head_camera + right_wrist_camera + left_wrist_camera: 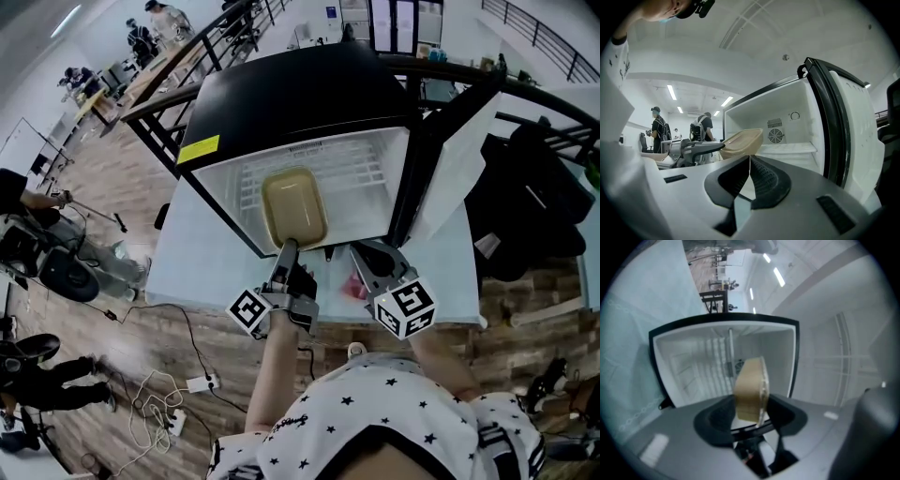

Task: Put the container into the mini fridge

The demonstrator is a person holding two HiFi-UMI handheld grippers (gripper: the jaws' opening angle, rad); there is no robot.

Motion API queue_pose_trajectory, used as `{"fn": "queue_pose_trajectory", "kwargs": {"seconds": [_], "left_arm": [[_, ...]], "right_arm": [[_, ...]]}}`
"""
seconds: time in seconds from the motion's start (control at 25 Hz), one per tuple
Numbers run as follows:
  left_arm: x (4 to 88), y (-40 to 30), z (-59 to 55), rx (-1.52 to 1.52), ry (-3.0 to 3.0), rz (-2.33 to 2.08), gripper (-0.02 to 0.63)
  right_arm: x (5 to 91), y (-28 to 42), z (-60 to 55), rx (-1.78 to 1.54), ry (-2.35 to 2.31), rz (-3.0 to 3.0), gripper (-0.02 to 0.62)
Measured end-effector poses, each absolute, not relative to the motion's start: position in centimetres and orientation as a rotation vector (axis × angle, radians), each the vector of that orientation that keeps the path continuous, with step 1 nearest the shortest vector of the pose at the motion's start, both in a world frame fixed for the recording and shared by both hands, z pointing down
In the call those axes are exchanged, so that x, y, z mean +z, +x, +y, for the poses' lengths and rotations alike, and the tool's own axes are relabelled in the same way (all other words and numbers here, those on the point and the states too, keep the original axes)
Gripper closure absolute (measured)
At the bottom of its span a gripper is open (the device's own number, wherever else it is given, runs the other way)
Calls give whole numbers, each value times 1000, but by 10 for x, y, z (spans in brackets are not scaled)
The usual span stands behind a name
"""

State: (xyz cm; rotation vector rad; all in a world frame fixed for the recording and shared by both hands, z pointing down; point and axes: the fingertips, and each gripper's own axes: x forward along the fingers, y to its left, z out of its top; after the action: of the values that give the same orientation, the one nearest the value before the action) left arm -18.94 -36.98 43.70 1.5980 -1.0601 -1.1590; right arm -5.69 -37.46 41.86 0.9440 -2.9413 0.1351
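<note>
Container [294, 208] is pinched in the left gripper [285, 251] jaws.
Its long axis is pointed straight ahead of them, toward the mini fridge [281, 94]; right gripper [361, 255] jaws are pressed together, empty.

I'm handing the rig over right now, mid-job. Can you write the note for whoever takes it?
Left gripper: shut on the tan container, holding it at the open front of the mini fridge.
Right gripper: shut, empty, beside the left one.
Done: door open, container picked up and brought to the fridge.
Left: set the container down inside, release it, pull back, probably close the door.
</note>
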Motion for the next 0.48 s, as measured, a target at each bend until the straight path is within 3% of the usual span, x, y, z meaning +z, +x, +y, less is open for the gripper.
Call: {"fn": "queue_pose_trajectory", "kwargs": {"seconds": [0.48], "left_arm": [[438, -197, -415, -1161, 1548, -1088, 394]], "right_arm": [[427, -72, -403, 138, 867, -2955, 574]]}}
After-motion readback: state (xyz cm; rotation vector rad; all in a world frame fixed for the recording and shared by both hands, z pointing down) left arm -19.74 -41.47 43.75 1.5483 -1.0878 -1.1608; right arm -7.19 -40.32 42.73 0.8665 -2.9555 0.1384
